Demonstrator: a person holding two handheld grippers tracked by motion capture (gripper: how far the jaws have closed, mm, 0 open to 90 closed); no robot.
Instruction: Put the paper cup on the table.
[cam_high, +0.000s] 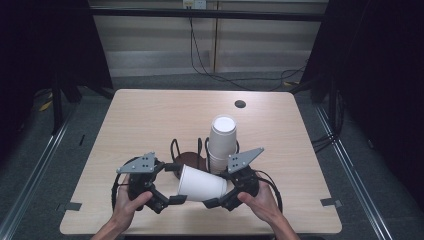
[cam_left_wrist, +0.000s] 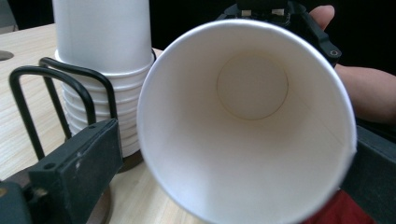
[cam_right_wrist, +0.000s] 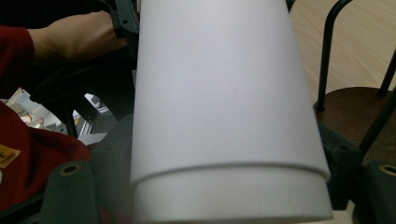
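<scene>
Paper cup (cam_high: 201, 183), lying sideways above the bench (cam_high: 150, 120) between left tool (cam_high: 170, 192) and right tool (cam_high: 215, 197); cup stack (cam_high: 222, 142) in wire holder (cam_high: 176, 150). Left gripper view: cup interior empty, jaws spread beside rim. Right gripper view: jaws pinching cup base.

Two black handheld grippers: left gripper (cam_high: 170, 192), right gripper (cam_high: 216, 196). Each topped by a grey three-cornered plate dotted with small holes, trailing a black cable. Blocky black jaws with round screw holes. Bare forearms; red garment near the body.
</scene>
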